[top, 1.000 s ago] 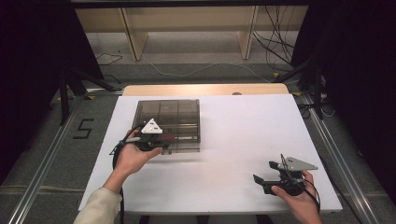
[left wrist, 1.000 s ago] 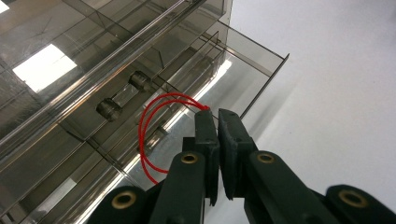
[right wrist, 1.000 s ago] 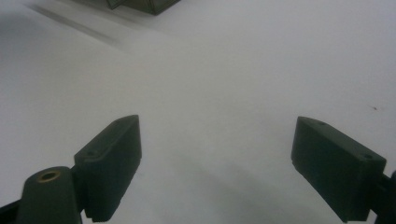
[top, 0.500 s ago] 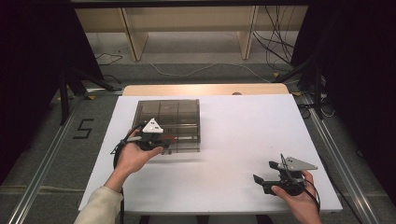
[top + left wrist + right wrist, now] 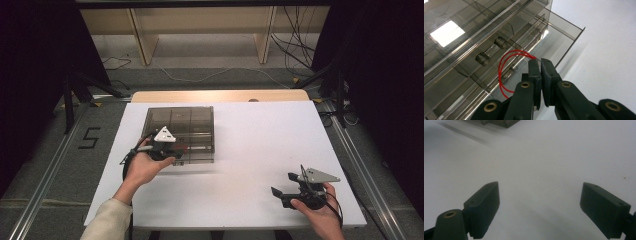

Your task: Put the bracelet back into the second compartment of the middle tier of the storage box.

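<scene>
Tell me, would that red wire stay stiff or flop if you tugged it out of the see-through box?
Probably bendy: the red wire curls in thin loops where the left gripper pinches it. It looks light. It might snag on the clear box's dividers.

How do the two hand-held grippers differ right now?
The left gripper has its jaws pinched shut on a red wire loop at the smoky plastic box; the right gripper gapes wide open, holding nothing. The left sits at the box, the right over the bare white table. Both have black jaws.
</scene>
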The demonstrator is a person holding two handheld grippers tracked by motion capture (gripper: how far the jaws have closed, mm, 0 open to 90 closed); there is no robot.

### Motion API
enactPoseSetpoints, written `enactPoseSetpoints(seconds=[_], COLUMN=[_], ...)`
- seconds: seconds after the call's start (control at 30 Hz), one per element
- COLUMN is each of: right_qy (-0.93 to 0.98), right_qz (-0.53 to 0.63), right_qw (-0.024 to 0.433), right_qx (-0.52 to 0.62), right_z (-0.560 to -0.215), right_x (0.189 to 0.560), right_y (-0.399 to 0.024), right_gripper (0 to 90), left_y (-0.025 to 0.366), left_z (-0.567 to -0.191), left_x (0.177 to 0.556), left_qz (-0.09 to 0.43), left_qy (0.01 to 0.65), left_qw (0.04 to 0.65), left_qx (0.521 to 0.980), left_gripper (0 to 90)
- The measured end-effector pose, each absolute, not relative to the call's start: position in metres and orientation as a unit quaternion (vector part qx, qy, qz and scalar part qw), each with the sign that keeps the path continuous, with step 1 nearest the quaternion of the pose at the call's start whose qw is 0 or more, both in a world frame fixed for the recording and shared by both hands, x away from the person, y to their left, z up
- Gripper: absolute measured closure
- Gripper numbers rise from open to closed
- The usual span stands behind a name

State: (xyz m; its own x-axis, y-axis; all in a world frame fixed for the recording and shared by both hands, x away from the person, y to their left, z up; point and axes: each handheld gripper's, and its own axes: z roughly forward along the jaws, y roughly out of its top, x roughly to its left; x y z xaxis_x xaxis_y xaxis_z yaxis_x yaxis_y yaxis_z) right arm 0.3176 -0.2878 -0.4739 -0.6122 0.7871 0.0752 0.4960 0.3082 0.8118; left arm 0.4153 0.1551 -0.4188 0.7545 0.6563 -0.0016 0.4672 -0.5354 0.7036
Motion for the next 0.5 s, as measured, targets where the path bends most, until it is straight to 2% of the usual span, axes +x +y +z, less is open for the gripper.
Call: enactPoseSetpoints(seconds=[0.5], right_qy=[0.790], right_qz=[0.426], right_qw=[0.171], right_qx=[0.406], right_z=[-0.4738], right_x=[0.3174], right_y=[-0.2878], right_gripper=[17.0], left_y=[0.1530], left_z=[-0.4213], left_x=[0.4176], left_qz=[0.129], left_qy=[0.325], left_qw=[0.352], left_qx=[0.869], left_gripper=[86.8])
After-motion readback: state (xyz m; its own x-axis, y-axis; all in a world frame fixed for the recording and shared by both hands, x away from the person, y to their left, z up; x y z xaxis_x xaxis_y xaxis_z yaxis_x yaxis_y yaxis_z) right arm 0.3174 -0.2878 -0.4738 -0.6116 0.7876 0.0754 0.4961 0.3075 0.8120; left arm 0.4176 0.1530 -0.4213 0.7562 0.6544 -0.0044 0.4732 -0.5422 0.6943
